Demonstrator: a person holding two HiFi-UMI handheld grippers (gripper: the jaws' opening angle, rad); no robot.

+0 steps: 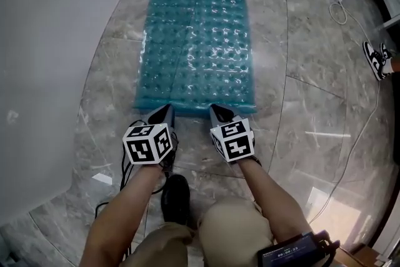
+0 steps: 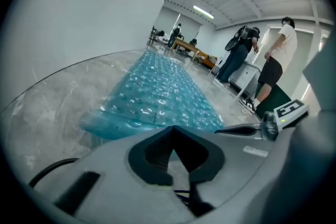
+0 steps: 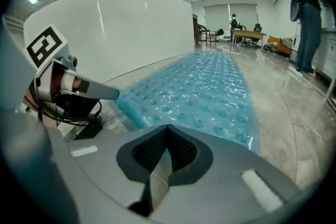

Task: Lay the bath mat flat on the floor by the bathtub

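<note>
No words, brands or numbers can be read. The left cube (image 1: 148, 142) and right cube (image 1: 232, 140) bear only black-and-white square marker patterns, not letters. A dark device (image 1: 294, 253) at the head view's bottom edge carries print too small to read

Colours as I read them from my console:
- bath mat (image 1: 197, 34): translucent teal-blue, with rows of round raised bubbles and white glints.
- floor (image 1: 300, 128): grey-beige marble tiles with pale veining and thin dark joints.
- bathtub (image 1: 56, 28): plain white wall.
- left gripper (image 1: 165, 109), right gripper (image 1: 216, 109): grey shells, dark jaw pads; each cube is white with black square markers.
- shoe (image 1: 176, 197): black.
- trousers (image 1: 234, 228): tan.
- cable (image 1: 340, 9): white.
- sneaker (image 1: 377, 59), far right: black and white.
</note>
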